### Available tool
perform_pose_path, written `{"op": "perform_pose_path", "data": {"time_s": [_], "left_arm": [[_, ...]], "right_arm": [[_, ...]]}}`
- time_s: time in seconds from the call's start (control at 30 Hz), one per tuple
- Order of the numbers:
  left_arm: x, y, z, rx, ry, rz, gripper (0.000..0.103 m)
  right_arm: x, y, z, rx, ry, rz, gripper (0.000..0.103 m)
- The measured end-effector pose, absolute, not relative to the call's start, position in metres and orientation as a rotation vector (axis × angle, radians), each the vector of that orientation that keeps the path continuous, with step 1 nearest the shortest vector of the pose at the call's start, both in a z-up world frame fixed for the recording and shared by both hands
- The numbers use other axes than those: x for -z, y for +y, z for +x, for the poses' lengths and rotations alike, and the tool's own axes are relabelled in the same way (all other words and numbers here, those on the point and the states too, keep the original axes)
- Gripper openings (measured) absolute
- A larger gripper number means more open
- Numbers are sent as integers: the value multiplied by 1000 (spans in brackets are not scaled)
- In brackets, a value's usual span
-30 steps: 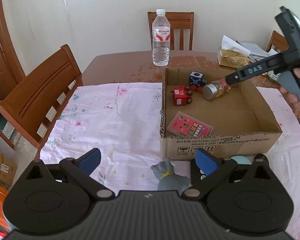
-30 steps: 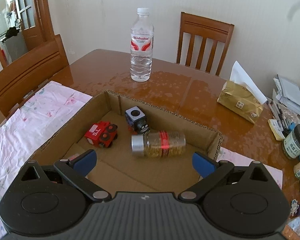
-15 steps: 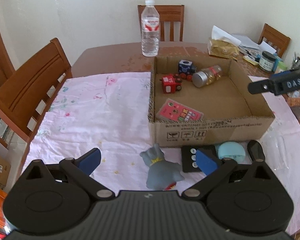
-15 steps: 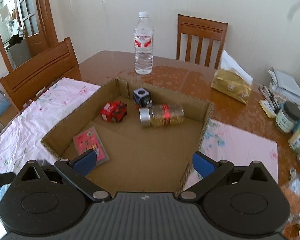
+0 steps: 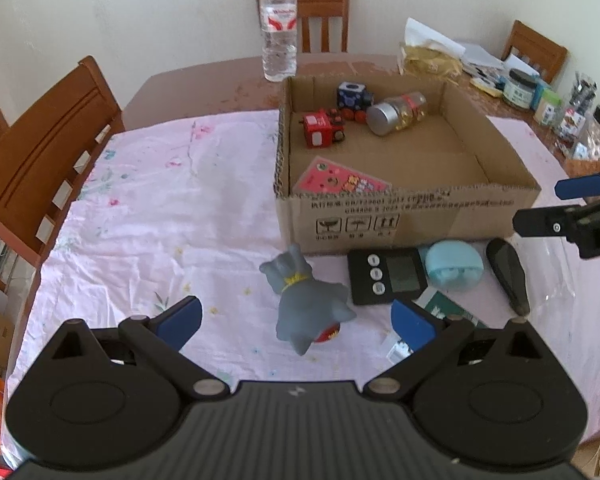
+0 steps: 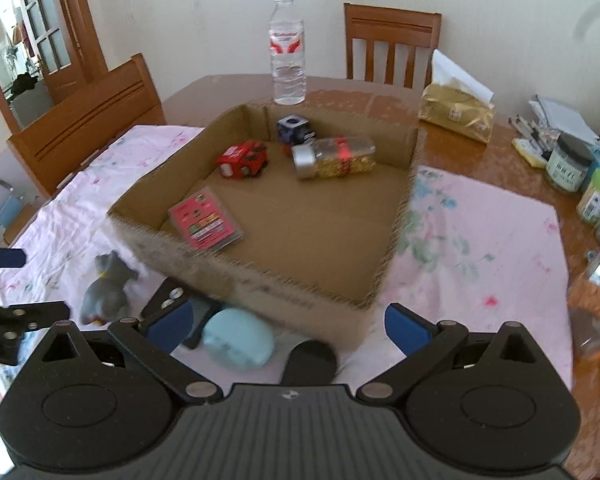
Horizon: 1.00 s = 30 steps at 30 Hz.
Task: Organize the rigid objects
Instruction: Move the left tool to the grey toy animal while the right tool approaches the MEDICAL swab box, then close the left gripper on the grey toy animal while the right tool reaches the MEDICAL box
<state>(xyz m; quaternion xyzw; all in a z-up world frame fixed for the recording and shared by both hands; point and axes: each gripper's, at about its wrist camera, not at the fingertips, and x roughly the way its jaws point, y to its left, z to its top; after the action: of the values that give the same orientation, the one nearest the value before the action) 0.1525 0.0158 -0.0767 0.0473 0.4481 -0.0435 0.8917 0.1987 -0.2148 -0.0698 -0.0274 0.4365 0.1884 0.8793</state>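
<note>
An open cardboard box holds a red toy car, a dark blue cube, a jar with a silver lid and a pink card. In front of the box lie a grey toy animal, a black timer, a light blue case and a black oblong object. My left gripper is open, just short of the grey toy. My right gripper is open above the blue case and the black object.
A water bottle stands behind the box. A tissue pack and several jars crowd the right of the table. Wooden chairs stand at the left and far sides. A pink cloth covers the near table.
Both grippers have pulled back from the box toward the near edge. The right gripper left the jar lying in the box and now hangs over the items in front of it.
</note>
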Motion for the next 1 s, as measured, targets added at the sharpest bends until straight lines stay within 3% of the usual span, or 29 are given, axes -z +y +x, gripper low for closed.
{"op": "perform_pose_path", "data": {"time_s": [0.63,1.0], "left_arm": [[109,57,173,440,1000,324,101],[119,50,184,620,985,468,101]], "right_arm": [[117,-120,138,-368,1088,-187,103],[122,-140,130,-135,1112,-180,103]]}}
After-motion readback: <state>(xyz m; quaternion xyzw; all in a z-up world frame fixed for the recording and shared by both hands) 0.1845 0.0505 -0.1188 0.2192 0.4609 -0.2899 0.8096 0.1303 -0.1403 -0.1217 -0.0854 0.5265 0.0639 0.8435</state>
